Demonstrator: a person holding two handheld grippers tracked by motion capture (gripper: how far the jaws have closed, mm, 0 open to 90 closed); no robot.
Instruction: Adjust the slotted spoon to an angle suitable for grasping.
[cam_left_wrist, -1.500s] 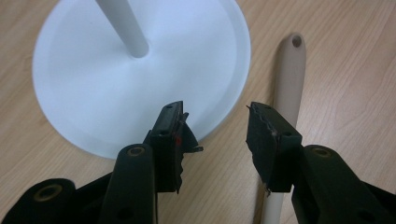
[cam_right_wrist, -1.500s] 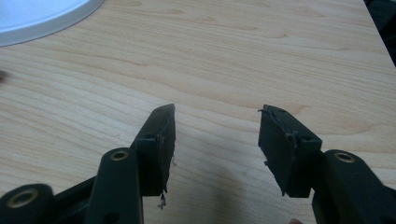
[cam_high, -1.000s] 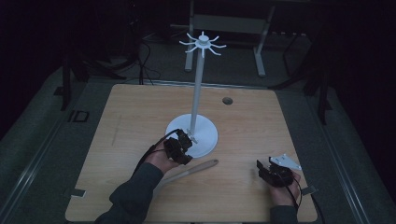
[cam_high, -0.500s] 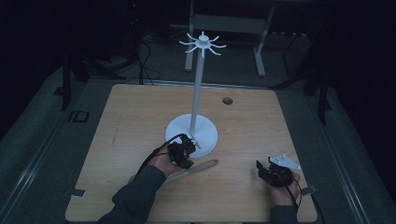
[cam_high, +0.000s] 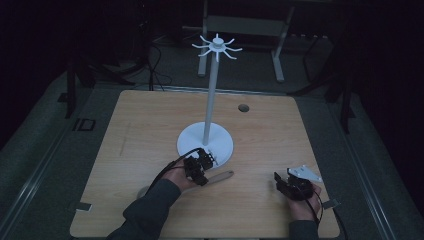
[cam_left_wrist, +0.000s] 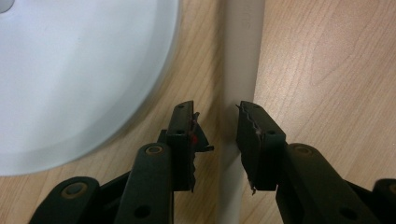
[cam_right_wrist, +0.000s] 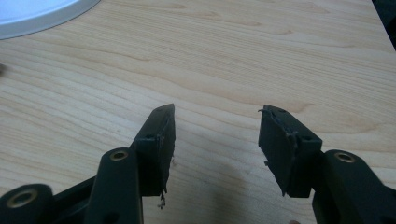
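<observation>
Beside the white stand base (cam_left_wrist: 70, 79), a flat beige spatula-like tool (cam_left_wrist: 238, 70) is straddled by the left claw (cam_left_wrist: 215, 133), just narrowing, not yet gripping; stiff, light, best pinched mid-handle. Right claw (cam_right_wrist: 217, 140) is held wide.

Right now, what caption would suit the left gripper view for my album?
Left gripper closing its jaws around a pale wooden utensil handle beside the white stand base.
</observation>
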